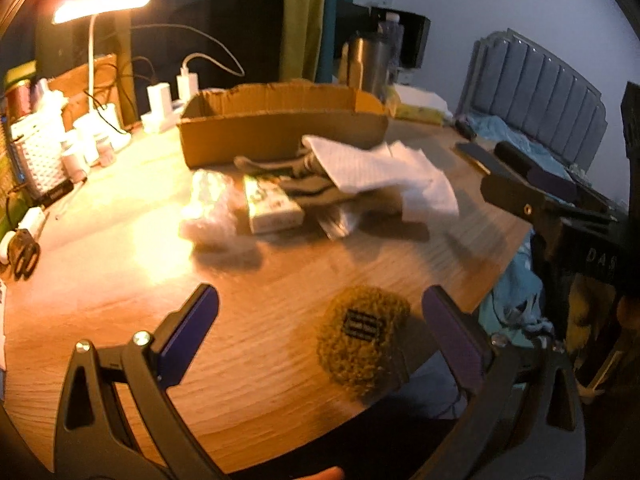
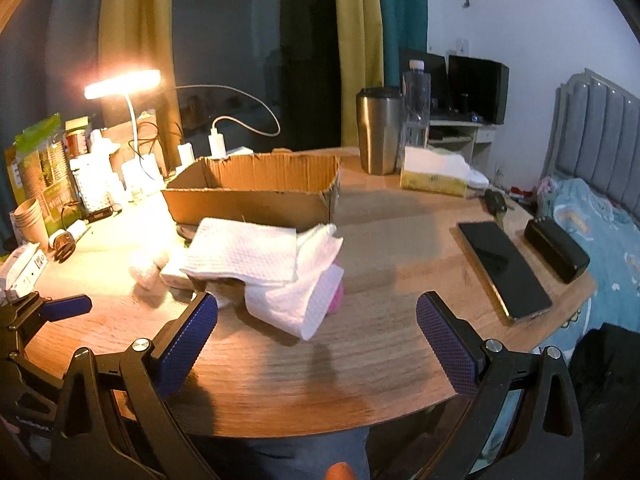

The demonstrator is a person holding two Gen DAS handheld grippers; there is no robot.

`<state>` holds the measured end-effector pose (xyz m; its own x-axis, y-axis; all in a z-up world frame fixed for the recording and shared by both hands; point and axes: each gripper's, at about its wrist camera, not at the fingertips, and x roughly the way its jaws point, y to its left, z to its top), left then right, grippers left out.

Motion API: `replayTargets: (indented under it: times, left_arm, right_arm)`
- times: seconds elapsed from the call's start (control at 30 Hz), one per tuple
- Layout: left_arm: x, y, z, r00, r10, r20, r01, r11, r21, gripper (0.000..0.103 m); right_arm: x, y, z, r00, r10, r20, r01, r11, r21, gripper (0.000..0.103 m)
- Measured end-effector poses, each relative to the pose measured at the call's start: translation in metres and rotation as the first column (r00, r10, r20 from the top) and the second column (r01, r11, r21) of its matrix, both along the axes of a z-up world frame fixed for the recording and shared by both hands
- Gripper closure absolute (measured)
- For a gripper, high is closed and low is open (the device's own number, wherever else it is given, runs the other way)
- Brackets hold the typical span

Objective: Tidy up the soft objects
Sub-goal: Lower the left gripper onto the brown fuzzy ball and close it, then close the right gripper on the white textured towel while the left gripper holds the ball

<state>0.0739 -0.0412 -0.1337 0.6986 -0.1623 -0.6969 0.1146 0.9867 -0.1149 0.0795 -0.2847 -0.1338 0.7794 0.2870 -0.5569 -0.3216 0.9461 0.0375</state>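
A fuzzy olive-brown soft object point(image 1: 362, 342) with a dark label lies near the table's front edge, between the fingers of my open left gripper point(image 1: 320, 328), closer to the right finger and untouched. A pile of soft things sits mid-table: white cloths point(image 1: 380, 168) point(image 2: 256, 256), grey fabric point(image 1: 304, 184), a pale fluffy item point(image 1: 208, 216) point(image 2: 146, 270), a small packet point(image 1: 272, 206) and something pink point(image 2: 338, 292). The open cardboard box point(image 1: 280, 120) point(image 2: 256, 188) stands behind the pile. My right gripper point(image 2: 316, 328) is open and empty just in front of the pile; it also shows at the right of the left wrist view point(image 1: 532, 188).
A lit desk lamp point(image 2: 124, 84), chargers and cables, a white basket point(image 1: 38, 156), jars and paper cups point(image 2: 28, 216) crowd the left. A steel tumbler point(image 2: 378, 132), water bottle, tissue pack point(image 2: 436, 172), phone point(image 2: 504, 268) and black case point(image 2: 556, 248) sit right. A bed lies beyond.
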Motion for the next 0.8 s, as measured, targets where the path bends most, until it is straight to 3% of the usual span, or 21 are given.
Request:
replayTargets:
  times: [0.3, 0.47, 0.6, 0.7, 0.8]
  left_arm:
    - [0.016, -0.017, -0.027, 0.996, -0.042, -0.082, 0.045, 0.998, 0.034, 0.002]
    - [0.024, -0.023, -0.037, 0.991, -0.057, -0.12, 0.063, 0.997, 0.047, 0.017]
    - [0.024, -0.026, -0.04, 0.991, -0.064, -0.122, 0.072, 0.995, 0.065, 0.035]
    - [0.022, -0.025, -0.038, 0.992, -0.066, -0.11, 0.073, 0.995, 0.065, 0.056]
    - [0.022, -0.021, -0.037, 0.992, -0.072, -0.101, 0.076, 0.996, 0.037, 0.062]
  right_arm:
    - [0.012, -0.01, -0.02, 0.999, -0.015, -0.043, 0.016, 1.0, 0.01, 0.002]
    - [0.017, -0.014, -0.024, 0.998, -0.019, -0.053, 0.02, 1.0, 0.019, 0.002]
    - [0.018, -0.013, -0.024, 0.999, -0.011, -0.054, 0.013, 1.0, 0.024, 0.002]
    - [0.019, -0.009, -0.024, 0.998, 0.003, -0.055, -0.001, 1.0, 0.026, 0.002]
    - [0.021, -0.002, -0.022, 0.998, 0.027, -0.055, -0.025, 0.999, 0.027, 0.002]
